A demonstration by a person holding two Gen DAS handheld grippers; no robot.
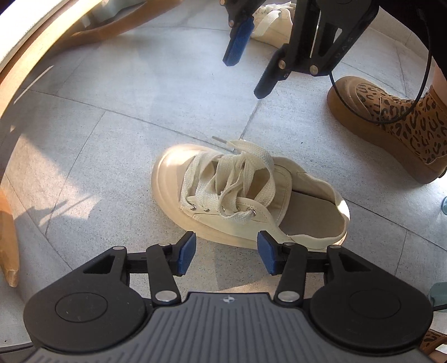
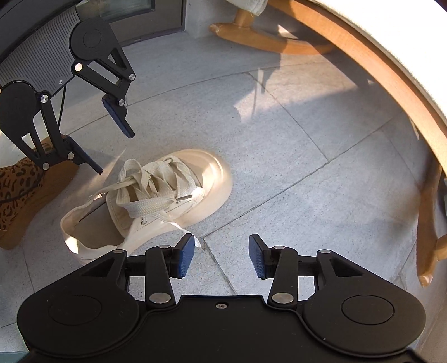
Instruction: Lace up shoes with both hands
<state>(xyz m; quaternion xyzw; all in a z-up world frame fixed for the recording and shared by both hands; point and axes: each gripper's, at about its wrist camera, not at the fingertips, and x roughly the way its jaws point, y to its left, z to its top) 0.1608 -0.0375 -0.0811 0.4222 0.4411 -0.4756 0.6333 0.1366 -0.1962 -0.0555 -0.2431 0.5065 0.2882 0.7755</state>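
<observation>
Left wrist view: I see my left gripper (image 1: 226,254) hanging over the near side of the cream canvas platform sneaker (image 1: 248,195), blue pads spread apart with nothing between them; released.
Right gripper: from the same view my right gripper (image 1: 248,75) hangs above the far side of the sneaker, jaws parted and empty; its body is cut off by the top edge.
Sneaker's place: it sits on the grey stone floor tiles (image 1: 111,139), between my two grippers, touched by neither.
Laces: the wide cream flat laces (image 1: 237,173) lie in loose, slack loops across the eyelets; one tip with a clear aglet pokes out past the toe side. I cannot tell whether a knot is there, the loops overlap too much.
Right wrist view only: a lace end (image 2: 192,237) trails off the sneaker (image 2: 156,195) onto the floor, just beside one blue pad of my right gripper (image 2: 220,255); whether it touches the pad I cannot tell. My left gripper (image 2: 111,145) shows here at the upper left, jaws apart.
Left wrist view only: a second cream sneaker (image 1: 271,25) at the top, mostly hidden behind the right gripper.
Person: a tan leopard-print boot (image 1: 396,123) stands close to the sneaker's heel side, cut off at the frame edge.
Edges: curved light wooden furniture legs (image 2: 268,39), partly cut off.
</observation>
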